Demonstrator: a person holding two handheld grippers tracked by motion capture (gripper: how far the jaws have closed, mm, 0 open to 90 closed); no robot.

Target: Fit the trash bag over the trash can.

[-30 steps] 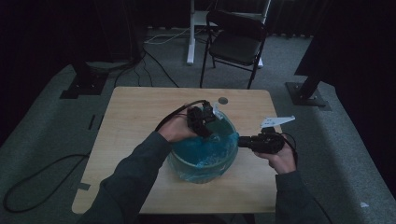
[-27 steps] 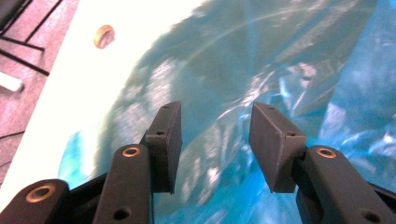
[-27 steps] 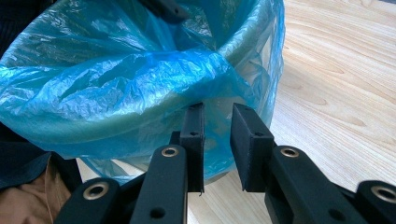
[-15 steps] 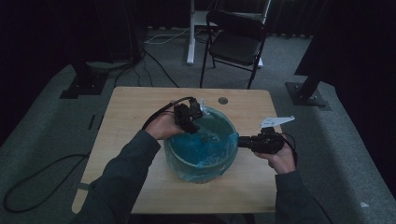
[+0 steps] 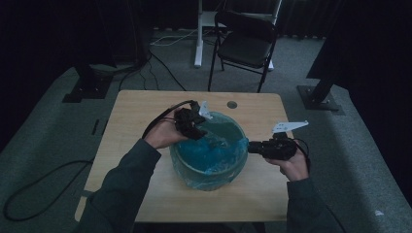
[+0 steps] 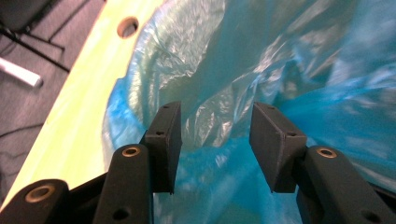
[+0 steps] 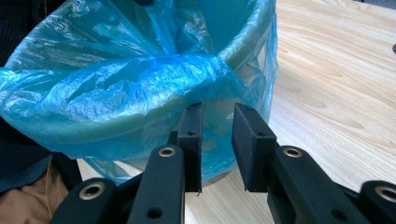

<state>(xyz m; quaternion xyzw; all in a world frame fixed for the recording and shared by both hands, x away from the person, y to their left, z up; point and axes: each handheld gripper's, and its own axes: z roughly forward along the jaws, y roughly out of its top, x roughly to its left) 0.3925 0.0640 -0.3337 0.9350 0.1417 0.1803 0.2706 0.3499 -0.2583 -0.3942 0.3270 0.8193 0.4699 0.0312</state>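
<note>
On the table (image 5: 145, 107), high view: 1 bin (image 5: 209, 177) lined with a blue bag (image 5: 214, 145) is seen at the middle, nearer the person's edge. The left gripper (image 5: 197, 130) has been shifted from over the bin's far middle to its far-left rim. The right gripper (image 5: 251, 147) has been kept at the bin's right rim. The move is read as the liner's edge being worked round the rim, section by section; fitting is judged part done, since film is bunched inside. Bare tabletop is left on all sides of the bin, most of it to the left and beyond; a hole (image 5: 231, 104) lies just beyond the bin and a chair (image 5: 245, 43) well beyond it.

Left gripper view: the left gripper (image 6: 217, 112) is seen released, its jaws just opened a little further. Crumpled bag (image 6: 280, 56) film lies past and between the 2 jaws, not pinched. The table (image 6: 79, 116) edge and hole (image 6: 127, 27) are seen left of the bin.

Right gripper view: the right gripper (image 7: 217, 109) is seen unclenched, jaws just parted slightly, tips up against the folded-over bag (image 7: 116, 88) under the bin's rim (image 7: 243, 42). Nothing is squeezed between the pads. Free table (image 7: 336, 70) is left to the right of the bin.
</note>
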